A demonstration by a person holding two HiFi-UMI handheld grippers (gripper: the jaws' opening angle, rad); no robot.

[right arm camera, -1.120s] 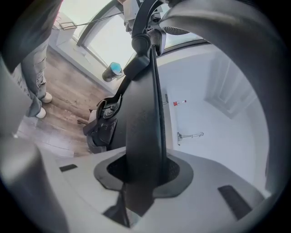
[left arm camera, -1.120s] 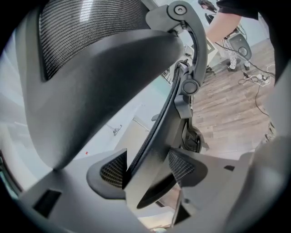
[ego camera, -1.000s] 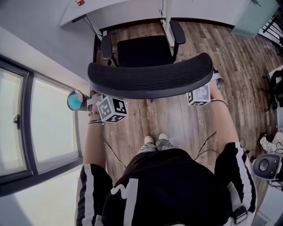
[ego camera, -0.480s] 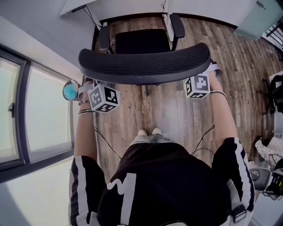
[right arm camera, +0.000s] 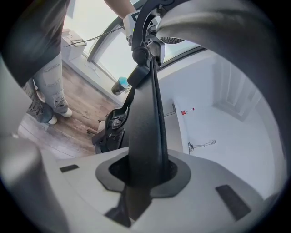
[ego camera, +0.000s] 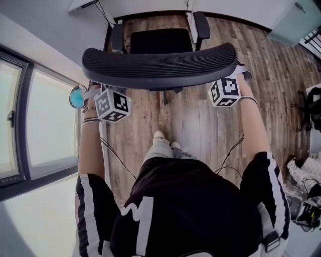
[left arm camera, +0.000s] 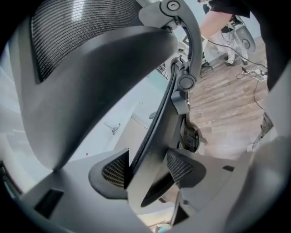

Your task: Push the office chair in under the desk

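Gripping: both my tongs are on the office chair (ego camera: 159,68), one at each end of its curved backrest.
Chair's place: the backrest spans the upper middle of the head view. The black seat (ego camera: 160,41) lies above it near the top edge, between the two armrests.
Table: its white edge (ego camera: 80,4) sits in the upper left corner. A white leg (ego camera: 189,19) stands at top centre, just beside the armrest (ego camera: 201,25) on the frame's right. The frame cuts off how far the seat reaches under the table.
Left tongs (left arm camera: 148,169): clamped on the backrest's side rim (left arm camera: 154,132), with a ribbed pad (left arm camera: 114,170) pressed to either side. The jaws have just been easing closed.
Right tongs (right arm camera: 143,170): clamped on the backrest's other side rim (right arm camera: 145,127), which fills the gap between the jaws. They have just been closing tighter.
Marker cubes: the left cube (ego camera: 113,104) shows just below the backrest's left end, and the right cube (ego camera: 224,92) just below its right end.
Me: my forearms run up to the cubes, and my shoes (ego camera: 160,135) stand on the wooden floor (ego camera: 200,125) below the backrest, at centre.
Surroundings: a window (ego camera: 40,125) runs down the left side, and thin cables (ego camera: 233,150) hang from the tongs towards me.
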